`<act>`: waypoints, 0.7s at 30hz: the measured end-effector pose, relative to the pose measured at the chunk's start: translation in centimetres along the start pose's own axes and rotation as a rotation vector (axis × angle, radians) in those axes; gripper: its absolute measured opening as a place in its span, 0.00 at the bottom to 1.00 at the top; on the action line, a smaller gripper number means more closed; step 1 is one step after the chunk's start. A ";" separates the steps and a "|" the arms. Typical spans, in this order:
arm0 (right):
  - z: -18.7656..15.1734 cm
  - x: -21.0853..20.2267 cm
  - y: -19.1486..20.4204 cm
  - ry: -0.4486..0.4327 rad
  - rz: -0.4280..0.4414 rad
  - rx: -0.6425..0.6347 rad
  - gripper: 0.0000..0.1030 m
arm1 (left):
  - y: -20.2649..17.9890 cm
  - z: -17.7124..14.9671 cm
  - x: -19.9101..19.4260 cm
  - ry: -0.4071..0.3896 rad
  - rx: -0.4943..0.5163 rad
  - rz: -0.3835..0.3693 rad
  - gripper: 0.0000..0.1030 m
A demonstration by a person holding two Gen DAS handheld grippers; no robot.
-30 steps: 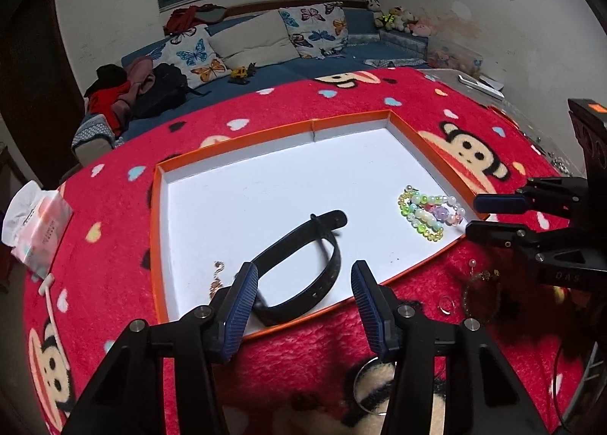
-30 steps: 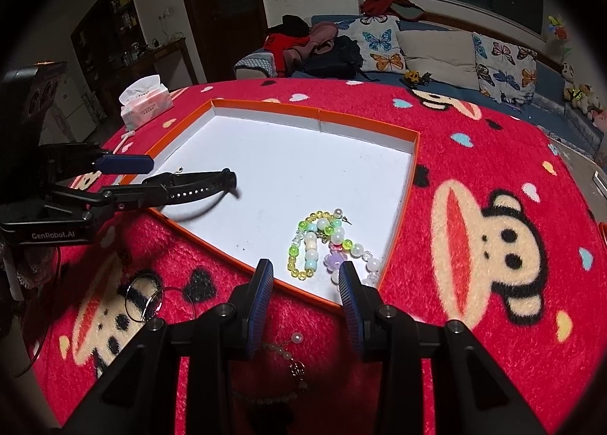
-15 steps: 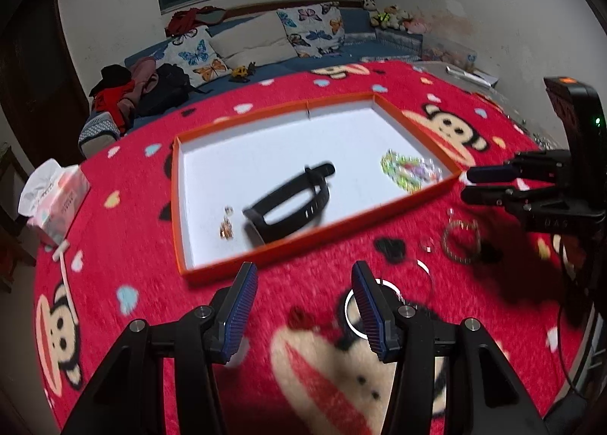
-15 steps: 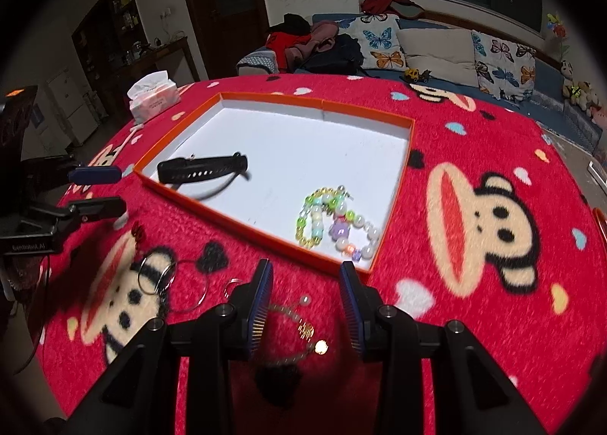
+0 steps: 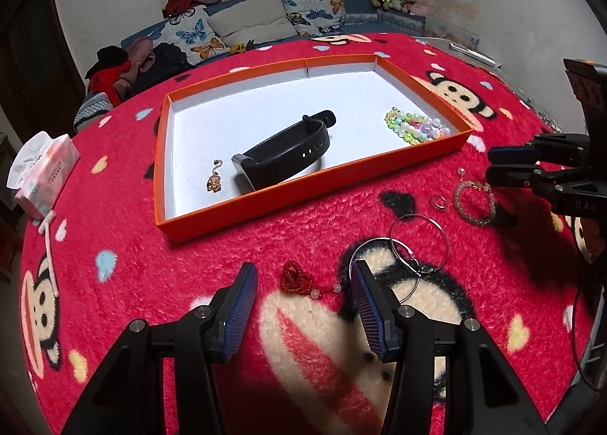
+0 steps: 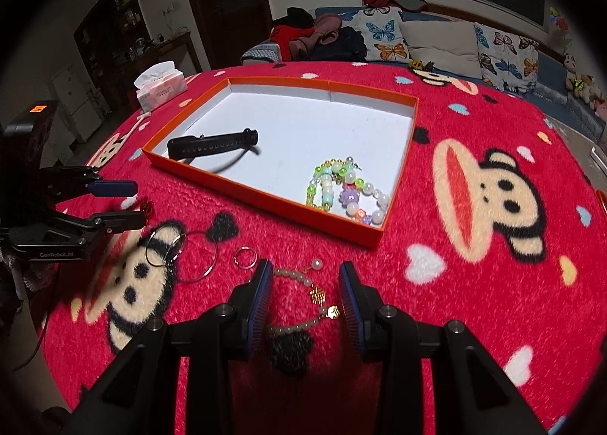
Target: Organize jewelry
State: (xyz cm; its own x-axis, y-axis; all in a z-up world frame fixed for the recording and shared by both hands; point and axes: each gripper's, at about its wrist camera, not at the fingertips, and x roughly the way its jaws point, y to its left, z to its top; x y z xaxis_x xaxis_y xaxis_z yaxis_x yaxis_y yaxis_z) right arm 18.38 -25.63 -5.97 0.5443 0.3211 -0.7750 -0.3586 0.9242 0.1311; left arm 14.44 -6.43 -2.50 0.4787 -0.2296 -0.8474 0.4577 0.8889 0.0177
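An orange tray with a white floor holds a black wristband, a colourful bead bracelet and a small gold charm. My left gripper is open and empty, just above a red bead string on the cloth. Two large silver hoops and a small ring lie beside it. My right gripper is open over a pale bead bracelet with gold charms.
A red plush cloth with monkey faces covers the round table. A tissue pack sits near the table's left edge. A sofa with butterfly cushions stands behind the table.
Both grippers have pulled back from the tray toward the near edge of the table. The wristband now lies in the tray, free of the left gripper. The loose jewellery on the cloth has come into view.
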 end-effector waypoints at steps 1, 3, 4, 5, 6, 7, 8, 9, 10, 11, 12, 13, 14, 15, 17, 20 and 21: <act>-0.1 0.1 0.0 0.003 0.000 0.001 0.39 | 0.0 0.1 0.1 0.001 -0.001 0.000 0.53; -0.3 0.3 0.0 0.010 0.000 0.004 0.39 | 0.1 0.1 0.4 0.006 -0.001 -0.002 0.47; -0.3 0.4 0.0 0.011 0.000 0.005 0.39 | 0.1 0.1 0.5 0.010 -0.002 -0.004 0.45; -0.4 0.4 0.0 0.011 0.000 0.007 0.39 | 0.1 0.2 0.6 0.011 -0.002 -0.005 0.41; -0.4 0.5 -0.1 0.011 0.001 0.009 0.39 | 0.2 0.2 0.8 0.015 -0.002 -0.005 0.39; -0.4 0.5 -0.1 0.011 0.004 0.012 0.39 | 0.2 0.2 1.0 0.017 -0.003 -0.003 0.39; -0.4 0.5 -0.2 0.011 0.005 0.015 0.39 | 0.3 0.2 1.1 0.020 -0.004 -0.001 0.39; -0.4 0.6 -0.2 0.011 0.005 0.016 0.39 | 0.3 0.2 1.3 0.022 -0.006 -0.001 0.38; -0.4 0.6 -0.3 0.012 0.005 0.018 0.39 | 0.3 0.2 1.5 0.023 -0.007 0.000 0.37; -0.4 0.7 -0.3 0.013 0.005 0.020 0.39 | 0.4 0.2 1.5 0.022 -0.006 -0.001 0.34; -0.5 0.7 -0.3 0.015 0.004 0.020 0.39 | 0.4 0.1 1.6 0.021 -0.003 -0.002 0.33; -0.5 0.7 -0.3 0.016 0.004 0.020 0.39 | 0.4 0.1 1.5 0.019 0.000 -0.001 0.32; -0.6 0.8 -0.3 0.018 0.004 0.022 0.39 | 0.3 0.0 1.5 0.018 0.006 0.001 0.31; -0.6 0.8 -0.4 0.020 0.005 0.023 0.39 | 0.2 0.0 1.6 0.018 0.012 0.004 0.26; -0.6 0.8 -0.4 0.023 0.007 0.021 0.39 | 0.1 -0.1 1.8 0.031 0.022 0.019 0.20; -0.7 0.9 -0.2 0.028 0.014 0.016 0.39 | 0.0 -0.2 1.6 0.021 0.023 0.020 0.19; -0.7 0.9 -0.1 0.030 0.014 0.011 0.39 | 0.0 -0.2 1.5 0.018 0.021 0.021 0.18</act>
State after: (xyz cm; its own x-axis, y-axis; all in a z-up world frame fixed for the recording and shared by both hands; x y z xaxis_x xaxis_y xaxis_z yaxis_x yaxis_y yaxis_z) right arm 18.37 -25.61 -7.08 0.5163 0.3278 -0.7912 -0.3574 0.9220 0.1488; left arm 15.01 -6.66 -3.89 0.4747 -0.2041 -0.8561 0.4639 0.8847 0.0463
